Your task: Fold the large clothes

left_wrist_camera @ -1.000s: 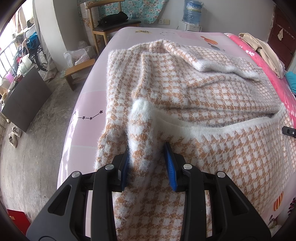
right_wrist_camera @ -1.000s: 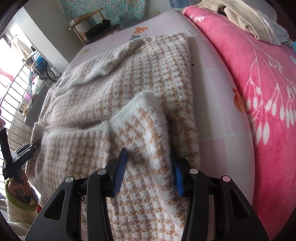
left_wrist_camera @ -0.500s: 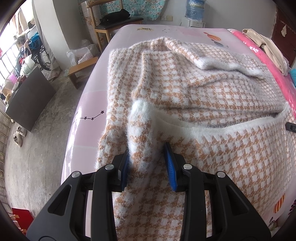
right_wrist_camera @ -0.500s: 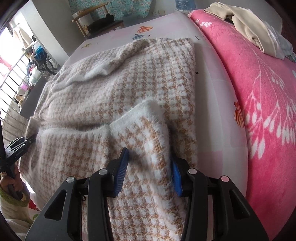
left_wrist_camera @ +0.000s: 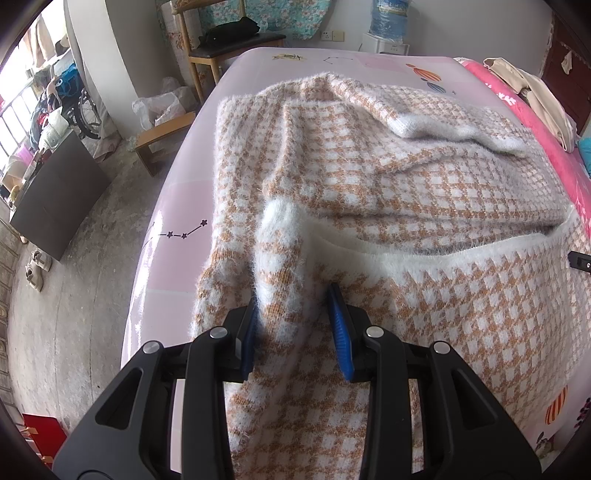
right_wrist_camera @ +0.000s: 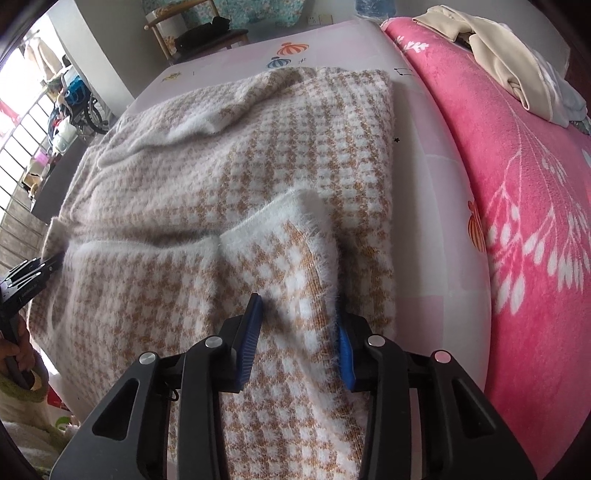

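The fuzzy tan-and-white checked sweater (left_wrist_camera: 424, 192) lies spread over the pale pink bed sheet (left_wrist_camera: 177, 206), its near hem lifted and doubled back over the body of the garment. Only the left wrist view shows the room beyond the sweater's left edge: a wooden chair (left_wrist_camera: 221, 48) with a black bundle on its seat, a water jug (left_wrist_camera: 388, 18) past the far end of the sweater, a dark cabinet (left_wrist_camera: 55, 192) and a pair of shoes (left_wrist_camera: 35, 269) on the concrete floor. Only the right wrist view shows the bright pink blanket (right_wrist_camera: 517, 192) to the right of the sweater in full, with cream clothes (right_wrist_camera: 498, 48) heaped on its far end, and a hand (right_wrist_camera: 16, 350) gripping the other tool's handle at the sweater's left corner. The left gripper (left_wrist_camera: 293, 328) is clamped on a bunched ridge of the hem at the sweater's left side. The right gripper (right_wrist_camera: 299, 332) is closing, its blue pads pressing a fold of the hem at the sweater's right corner. No container appears in either view apart from the jug.
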The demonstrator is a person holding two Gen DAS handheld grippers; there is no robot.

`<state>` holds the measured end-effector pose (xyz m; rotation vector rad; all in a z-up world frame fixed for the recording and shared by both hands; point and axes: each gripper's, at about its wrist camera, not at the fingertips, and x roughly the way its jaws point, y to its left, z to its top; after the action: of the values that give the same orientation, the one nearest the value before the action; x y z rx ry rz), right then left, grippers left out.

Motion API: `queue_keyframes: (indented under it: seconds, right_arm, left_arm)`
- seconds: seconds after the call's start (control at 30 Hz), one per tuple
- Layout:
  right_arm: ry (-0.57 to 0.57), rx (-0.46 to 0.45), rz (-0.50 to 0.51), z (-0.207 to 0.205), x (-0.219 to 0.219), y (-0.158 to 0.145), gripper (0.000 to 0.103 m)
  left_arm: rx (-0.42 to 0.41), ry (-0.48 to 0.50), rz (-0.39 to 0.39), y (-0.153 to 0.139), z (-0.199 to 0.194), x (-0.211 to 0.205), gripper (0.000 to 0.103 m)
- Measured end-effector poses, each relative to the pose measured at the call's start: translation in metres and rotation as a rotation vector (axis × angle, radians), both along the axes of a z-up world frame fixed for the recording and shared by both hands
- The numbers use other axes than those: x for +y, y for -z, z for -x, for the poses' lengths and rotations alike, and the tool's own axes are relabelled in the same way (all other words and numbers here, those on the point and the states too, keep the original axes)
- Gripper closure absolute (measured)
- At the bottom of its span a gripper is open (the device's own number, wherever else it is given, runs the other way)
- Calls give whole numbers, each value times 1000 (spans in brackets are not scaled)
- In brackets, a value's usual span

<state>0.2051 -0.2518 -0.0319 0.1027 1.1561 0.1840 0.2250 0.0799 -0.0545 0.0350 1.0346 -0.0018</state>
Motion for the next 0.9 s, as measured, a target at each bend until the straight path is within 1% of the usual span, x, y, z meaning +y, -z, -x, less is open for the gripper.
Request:
queue_keyframes:
  seconds: [0.27,0.47,0.53,0.57,0.67,0.73,0.8,0.9]
  right_arm:
    - [-14,-19,42,-3,8,1,68]
    - [-25,-55,96,4,17,-3,82]
    - [-22,-68,108,6,18,-5,90]
    - [-20,-73,109,7,17,-5,91]
    - [-8,-97,105,11,17,-11,94]
    - [-1,-114,104,16,17,-15,95]
    - [6,-134,103,21,16,-20,95]
    - [14,-167,101,30,16,-29,95]
  left_arm:
    - [0,-2,0,0,0,0,69]
    - [0,-5,-2,0,-1,-1,69]
    - [-2,-5,-4,0,-2,-1,68]
    - [-4,-7,-9,0,-2,-1,66]
    - [-21,-12,-3,-2,-1,0,66]
    - [-48,-19,3,-5,1,2,71]
    - [-67,-20,-1,-7,3,3,80]
    - [-99,-16,7,-13,12,4,89]
